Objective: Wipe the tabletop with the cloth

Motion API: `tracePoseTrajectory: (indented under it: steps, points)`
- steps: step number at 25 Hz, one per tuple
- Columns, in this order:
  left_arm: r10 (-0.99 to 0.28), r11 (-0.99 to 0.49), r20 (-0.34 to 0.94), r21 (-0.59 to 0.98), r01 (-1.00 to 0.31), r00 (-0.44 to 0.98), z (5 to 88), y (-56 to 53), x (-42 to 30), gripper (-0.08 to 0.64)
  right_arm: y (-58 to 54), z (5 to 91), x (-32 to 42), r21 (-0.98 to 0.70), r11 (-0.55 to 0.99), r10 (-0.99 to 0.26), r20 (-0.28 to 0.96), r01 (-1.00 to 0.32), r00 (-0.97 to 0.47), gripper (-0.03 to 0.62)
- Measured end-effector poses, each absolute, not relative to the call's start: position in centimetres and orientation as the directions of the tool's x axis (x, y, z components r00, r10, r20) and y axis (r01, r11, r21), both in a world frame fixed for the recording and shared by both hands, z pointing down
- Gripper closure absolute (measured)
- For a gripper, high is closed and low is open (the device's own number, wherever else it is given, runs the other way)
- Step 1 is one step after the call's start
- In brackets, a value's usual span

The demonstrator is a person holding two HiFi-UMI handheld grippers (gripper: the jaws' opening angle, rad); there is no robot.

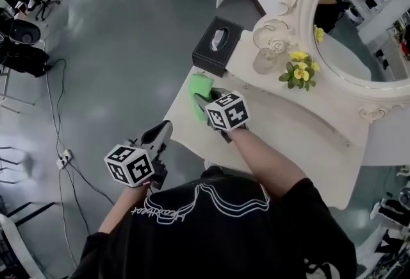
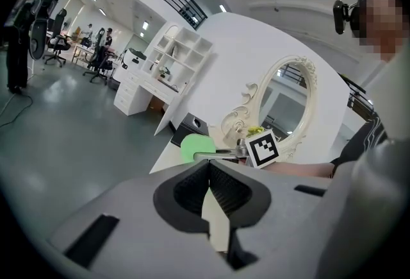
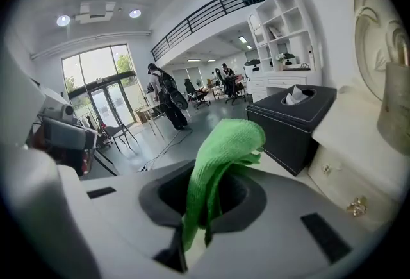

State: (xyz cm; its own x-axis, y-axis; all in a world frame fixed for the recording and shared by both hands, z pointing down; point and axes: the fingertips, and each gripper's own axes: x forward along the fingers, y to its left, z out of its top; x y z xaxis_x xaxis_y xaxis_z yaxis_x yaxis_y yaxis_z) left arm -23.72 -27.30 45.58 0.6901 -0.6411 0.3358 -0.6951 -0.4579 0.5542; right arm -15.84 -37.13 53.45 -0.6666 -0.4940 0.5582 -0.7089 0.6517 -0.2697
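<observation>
Right tongs [image 3: 204, 201] clamped on green cloth [image 3: 225, 146], over the counter [image 1: 301, 136] edge, black tissue box [image 3: 291, 118] just ahead, left tongs [image 2: 209, 176] pressed together, empty, off the counter

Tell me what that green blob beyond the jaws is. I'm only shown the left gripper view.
Observer: It's a green cloth. The right gripper has its jaws shut on it, and the loose end sticks up out of them.
Operator: Is it wiping anything?
Observer: The head view shows it over the near corner of the cream tabletop, just short of the black tissue box. I can't tell whether it touches the surface.
Operator: And the gripper I'm looking along?
Observer: The left gripper is off the table, held over the grey floor beside that corner.
</observation>
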Motion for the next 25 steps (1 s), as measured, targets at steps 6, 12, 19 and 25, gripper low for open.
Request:
tracePoseTrajectory:
  steps: [6, 12, 19, 25]
  points:
    - [-0.652, -0.423, 0.365, 0.553, -0.718, 0.665, 46.9, -27.5, -25.0, 0.555, -39.8, 56.3, -16.8, -0.248, 0.648, -0.471, 0.612, -0.720, -0.635, 0.535]
    - [-0.659, -0.386, 0.397, 0.550, -0.740, 0.639, 48.0, -26.9, -26.4, 0.555, -41.3, 58.2, -17.4, -0.215, 0.654, -0.455, 0.654, -0.725, -0.604, 0.535]
    - [-0.672, -0.352, 0.425, 0.537, -0.767, 0.606, 48.6, -26.1, -28.0, 0.555, -42.1, 59.6, -17.9, -0.170, 0.662, -0.446, 0.694, -0.730, -0.566, 0.535]
    - [-0.686, -0.334, 0.430, 0.531, -0.779, 0.587, 48.9, -26.0, -28.9, 0.555, -42.4, 60.0, -17.6, -0.162, 0.654, -0.446, 0.706, -0.739, -0.550, 0.534]
